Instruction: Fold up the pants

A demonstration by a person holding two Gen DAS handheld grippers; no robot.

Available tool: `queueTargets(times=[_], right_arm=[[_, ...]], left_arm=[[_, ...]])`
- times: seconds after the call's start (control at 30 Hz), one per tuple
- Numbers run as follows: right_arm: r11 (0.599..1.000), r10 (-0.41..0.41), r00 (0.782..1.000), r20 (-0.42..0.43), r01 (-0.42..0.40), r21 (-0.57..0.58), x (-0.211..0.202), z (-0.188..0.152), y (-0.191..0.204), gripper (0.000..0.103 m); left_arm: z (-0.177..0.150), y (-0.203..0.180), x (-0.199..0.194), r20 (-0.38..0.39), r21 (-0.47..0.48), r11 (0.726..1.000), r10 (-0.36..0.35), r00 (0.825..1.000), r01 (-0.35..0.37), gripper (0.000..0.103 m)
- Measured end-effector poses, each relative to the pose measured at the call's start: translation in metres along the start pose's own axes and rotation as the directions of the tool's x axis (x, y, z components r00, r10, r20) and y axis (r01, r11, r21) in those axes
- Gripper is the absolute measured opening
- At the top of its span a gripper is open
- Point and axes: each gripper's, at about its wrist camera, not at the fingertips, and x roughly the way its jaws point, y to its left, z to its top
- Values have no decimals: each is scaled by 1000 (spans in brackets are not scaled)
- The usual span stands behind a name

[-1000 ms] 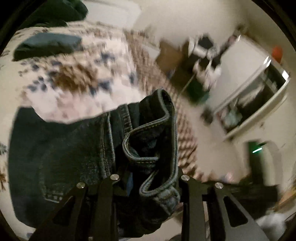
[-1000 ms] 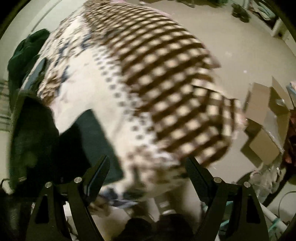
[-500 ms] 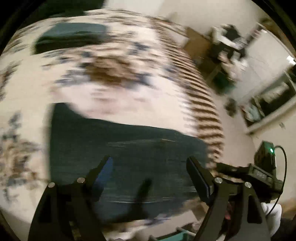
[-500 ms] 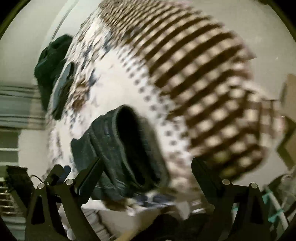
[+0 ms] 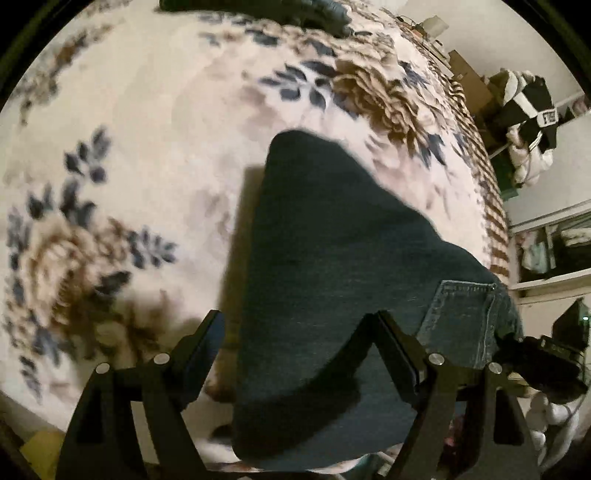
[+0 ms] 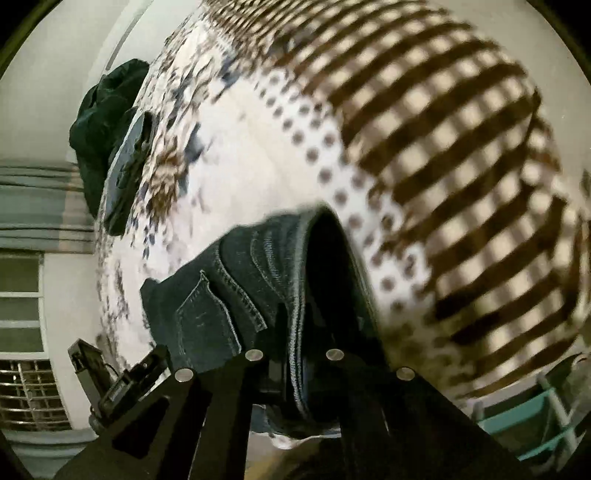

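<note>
Two grippers: both over a bed, each pointing steeply down at dark denim.
Pants (image 5: 332, 266): dark blue jeans, lying on the floral bedspread (image 5: 147, 129) near the bed's near edge; back pocket (image 5: 461, 321) faces up at the right of the left view.
Left gripper (image 5: 299, 339): jaws spread wide, nothing pinched; the folded denim lies below and between the fingers, contact not clear.
Right gripper (image 6: 295, 354): jaws have just snapped together, clamped on the jeans' waistband (image 6: 299, 295); the cloth gapes open into a dark hollow just beyond the fingers.
Around, left view: dark garment (image 5: 258, 11) at the far end of the bed; heap of black-and-white clothing (image 5: 528, 110) past the bed's right side; shelving against the wall.
Around, right view only: checked brown-and-cream blanket border (image 6: 443, 147), dark green bundle (image 6: 107, 122) with a flat grey-blue item (image 6: 125, 173) beside it, a window with bars at lower left, a teal frame at lower right.
Cross-sighting: each view catches the other gripper's black body at its edge.
</note>
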Motion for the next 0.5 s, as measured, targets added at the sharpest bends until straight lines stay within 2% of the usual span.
queueTargets(times=[0.07, 0.2, 0.23, 0.27, 0.3, 0.33, 0.37, 0.43, 0.5], right_arm=[[998, -56, 998, -10, 56, 23, 5, 7, -8, 5], [997, -70, 997, -42, 71, 38, 20, 9, -12, 7], [997, -55, 997, -56, 58, 60, 23, 11, -17, 11], [995, -32, 997, -65, 37, 89, 22, 11, -23, 27], [994, -15, 998, -61, 22, 110, 18, 10, -25, 34], [993, 5, 999, -50, 1, 115, 14, 8, -28, 47], [992, 33, 999, -30, -29, 120, 4, 3, -28, 69], [991, 65, 998, -12, -63, 116, -9, -8, -28, 94], [988, 91, 996, -24, -87, 131, -13, -25, -30, 95]], left_arm=[[0, 1, 6, -20, -33, 998, -50, 999, 49, 80], [2, 7, 11, -46, -88, 994, -69, 997, 64, 81], [4, 6, 9, -45, -94, 994, -68, 997, 63, 81], [7, 5, 4, -36, -98, 992, -78, 996, 74, 80], [12, 2, 0, -24, -97, 992, -86, 996, 83, 80], [17, 0, -5, -5, -90, 992, -86, 996, 85, 80], [21, -1, -7, 7, -85, 993, -86, 996, 87, 80], [32, -4, -6, 15, -67, 994, -81, 997, 82, 80], [38, -2, 3, -4, -66, 994, -85, 996, 84, 80]])
